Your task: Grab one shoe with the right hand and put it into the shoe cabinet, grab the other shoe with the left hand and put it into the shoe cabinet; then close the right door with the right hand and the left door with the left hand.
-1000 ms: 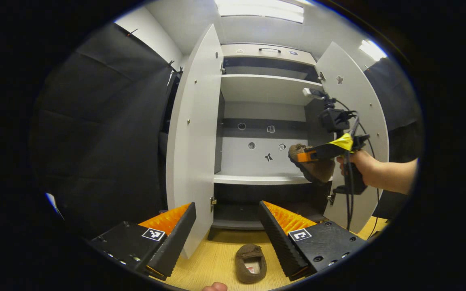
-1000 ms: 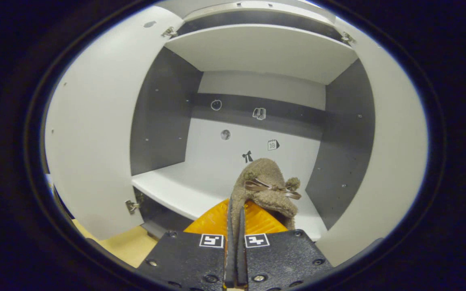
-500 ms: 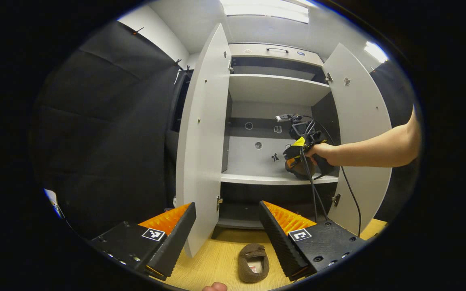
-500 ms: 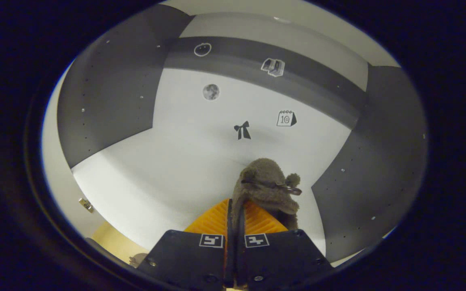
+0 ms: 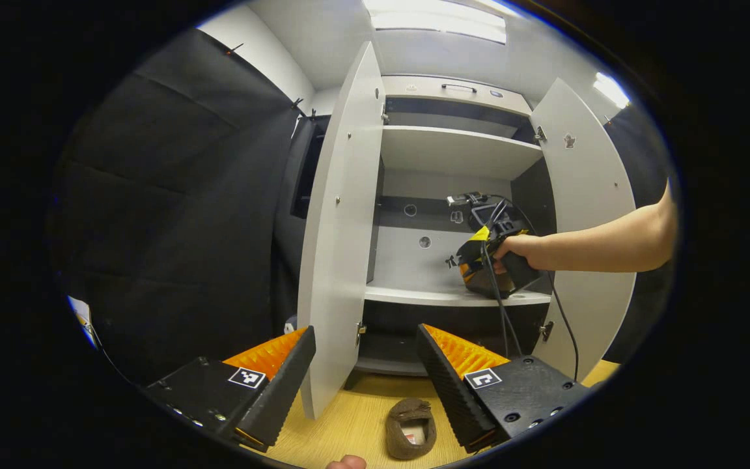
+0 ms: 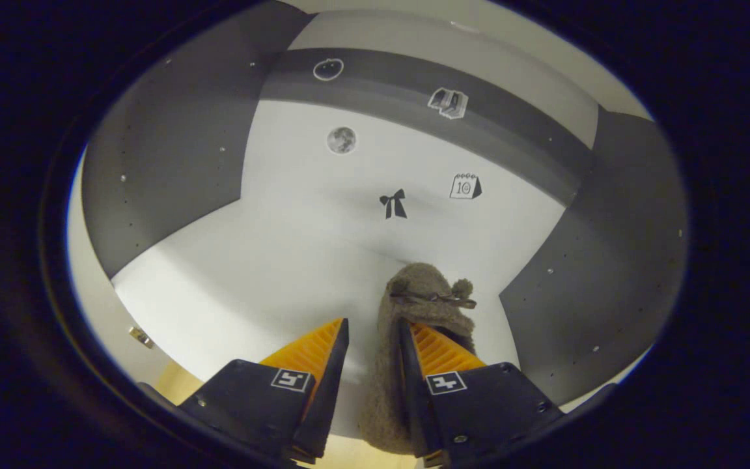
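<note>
A fuzzy brown shoe (image 6: 428,306) with a small bow rests on the white middle shelf (image 6: 251,273) of the shoe cabinet, toe toward the back wall. My right gripper (image 6: 372,324) is open around its heel, and the shoe leans on the right-hand finger. In the left gripper view the right gripper (image 5: 472,264) reaches into the cabinet, held by a hand (image 5: 518,251). The other brown shoe (image 5: 411,428) lies on the wooden floor in front of the cabinet. My left gripper (image 5: 365,331) hangs open above that shoe and grips nothing.
Both cabinet doors stand open: the left door (image 5: 339,228) juts toward me beside my left finger, and the right door (image 5: 586,215) is behind the person's forearm. An upper shelf (image 5: 459,146) and a dark lower compartment (image 5: 414,345) show. A cable (image 5: 502,312) hangs from the right gripper.
My right gripper has opened and let go of the shoe, which now sits on the shelf. The left gripper view has shifted slightly closer to the cabinet.
</note>
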Demonstrator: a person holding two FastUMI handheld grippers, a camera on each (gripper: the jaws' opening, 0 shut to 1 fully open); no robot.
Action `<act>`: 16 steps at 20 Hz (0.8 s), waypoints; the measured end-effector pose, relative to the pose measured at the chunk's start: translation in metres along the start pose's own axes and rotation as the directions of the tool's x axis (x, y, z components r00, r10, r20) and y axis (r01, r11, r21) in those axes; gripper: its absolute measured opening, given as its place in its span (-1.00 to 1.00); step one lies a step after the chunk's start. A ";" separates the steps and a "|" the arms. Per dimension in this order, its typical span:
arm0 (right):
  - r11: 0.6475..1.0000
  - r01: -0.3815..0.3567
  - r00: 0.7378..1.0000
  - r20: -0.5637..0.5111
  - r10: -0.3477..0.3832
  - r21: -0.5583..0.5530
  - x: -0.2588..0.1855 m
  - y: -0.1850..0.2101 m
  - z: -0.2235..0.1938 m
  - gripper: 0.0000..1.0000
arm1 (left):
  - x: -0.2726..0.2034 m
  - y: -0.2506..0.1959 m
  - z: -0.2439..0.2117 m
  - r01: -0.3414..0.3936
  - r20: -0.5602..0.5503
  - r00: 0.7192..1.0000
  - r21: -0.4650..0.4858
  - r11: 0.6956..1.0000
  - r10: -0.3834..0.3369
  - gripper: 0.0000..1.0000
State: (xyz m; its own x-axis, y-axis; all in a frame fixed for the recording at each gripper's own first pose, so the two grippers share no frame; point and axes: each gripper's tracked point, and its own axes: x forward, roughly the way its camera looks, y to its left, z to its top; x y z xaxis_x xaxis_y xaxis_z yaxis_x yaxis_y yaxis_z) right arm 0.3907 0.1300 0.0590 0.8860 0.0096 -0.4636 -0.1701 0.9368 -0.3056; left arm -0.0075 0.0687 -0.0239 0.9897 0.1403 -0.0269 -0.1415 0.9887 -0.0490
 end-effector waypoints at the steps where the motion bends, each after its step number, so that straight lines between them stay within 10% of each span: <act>1: 1.000 -0.013 0.999 0.029 0.013 0.003 -0.013 -0.001 0.006 0.05 | 0.000 0.000 -0.001 0.002 -0.004 1.000 -0.001 1.000 -0.002 0.89; 9: 0.993 -0.088 0.950 0.308 0.060 0.075 -0.146 -0.026 0.011 0.29 | 0.005 -0.013 -0.019 0.051 -0.046 0.998 -0.018 0.999 -0.052 0.90; 16: 0.962 -0.169 0.893 0.447 0.057 0.215 -0.226 -0.021 -0.081 0.48 | 0.006 -0.044 -0.025 0.140 -0.058 0.988 -0.001 0.990 -0.140 0.90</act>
State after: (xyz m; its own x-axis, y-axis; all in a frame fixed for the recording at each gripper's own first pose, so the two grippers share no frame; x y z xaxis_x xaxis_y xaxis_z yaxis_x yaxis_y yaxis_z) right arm 0.1597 0.0796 0.1032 0.9742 0.2178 -0.0596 -0.2201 0.9748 -0.0366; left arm 0.0038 0.0243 -0.0468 0.9970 -0.0027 -0.0775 -0.0014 0.9986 -0.0533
